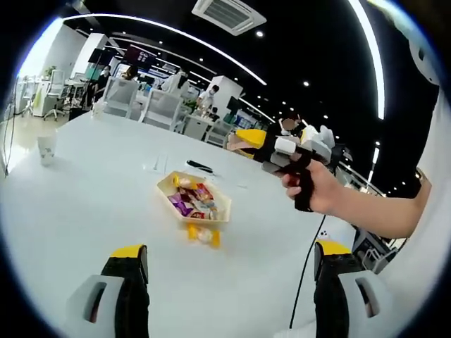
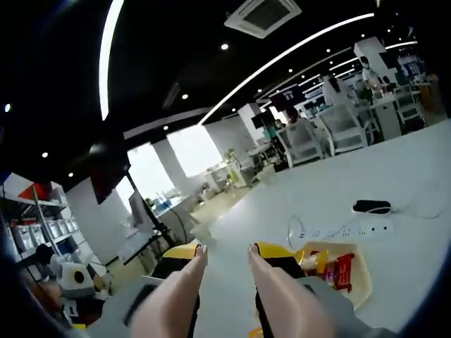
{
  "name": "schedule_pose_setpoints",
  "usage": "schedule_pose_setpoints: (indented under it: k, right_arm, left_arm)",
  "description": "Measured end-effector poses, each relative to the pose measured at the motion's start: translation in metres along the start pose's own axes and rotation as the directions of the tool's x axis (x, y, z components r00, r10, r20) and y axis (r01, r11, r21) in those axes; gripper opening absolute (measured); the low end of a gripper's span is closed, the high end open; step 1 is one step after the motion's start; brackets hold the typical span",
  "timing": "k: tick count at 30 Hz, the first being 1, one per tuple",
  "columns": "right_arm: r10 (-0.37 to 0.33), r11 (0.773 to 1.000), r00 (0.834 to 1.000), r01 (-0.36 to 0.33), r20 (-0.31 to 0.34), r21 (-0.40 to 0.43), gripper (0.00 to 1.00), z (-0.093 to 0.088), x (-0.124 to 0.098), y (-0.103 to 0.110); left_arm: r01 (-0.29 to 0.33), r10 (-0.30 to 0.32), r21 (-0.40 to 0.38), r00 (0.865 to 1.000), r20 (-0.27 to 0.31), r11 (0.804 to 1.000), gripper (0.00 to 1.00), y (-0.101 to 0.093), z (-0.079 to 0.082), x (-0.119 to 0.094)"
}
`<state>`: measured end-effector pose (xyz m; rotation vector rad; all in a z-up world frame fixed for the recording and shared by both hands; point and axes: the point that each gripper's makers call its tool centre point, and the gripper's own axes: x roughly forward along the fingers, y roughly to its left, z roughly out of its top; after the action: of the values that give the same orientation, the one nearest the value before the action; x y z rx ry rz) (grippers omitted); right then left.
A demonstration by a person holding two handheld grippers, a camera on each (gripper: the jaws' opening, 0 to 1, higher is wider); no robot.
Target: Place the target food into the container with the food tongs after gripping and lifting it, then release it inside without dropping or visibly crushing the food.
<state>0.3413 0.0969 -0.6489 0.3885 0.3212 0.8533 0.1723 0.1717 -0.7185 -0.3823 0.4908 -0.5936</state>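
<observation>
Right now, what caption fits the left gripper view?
Yellow-tipped right gripper held above a cream hexagonal snack tray on the white table.

Cream hexagonal container [image 1: 194,197] on table, holding wrapped snacks [image 1: 192,202], probably.

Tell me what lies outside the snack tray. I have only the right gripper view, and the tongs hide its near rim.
Observer: In the left gripper view, a few yellow and pale pieces lie on the white table, just outside the tray at its rim.
Operator: Where does my right gripper sit relative to the tray?
Observer: The right gripper, held in a hand, looks to be up off the table and to one side of the tray, not over it.
Operator: Is the left gripper free?
Observer: Yes. The left gripper has its jaws wide apart with nothing between them.
</observation>
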Motion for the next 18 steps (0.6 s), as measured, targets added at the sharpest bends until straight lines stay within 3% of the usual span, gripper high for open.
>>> schedule_pose_setpoints:
  k: [7,18]
  right_arm:
    - [-0.055,0.996,0.994,0.049,-0.091,-0.069,0.30,-0.028,-0.003,-0.014]
    - [-0.075,0.991,0.987,0.057,-0.143,-0.123,0.30,-0.047,-0.009,-0.020]
  left_arm:
    - [0.004,-0.004,-0.003,1.000,0.004,1.000,0.99,0.001,0.002,0.003]
    - [0.010,-0.010,-0.022,1.000,0.011,1.000,0.99,0.003,0.000,0.003]
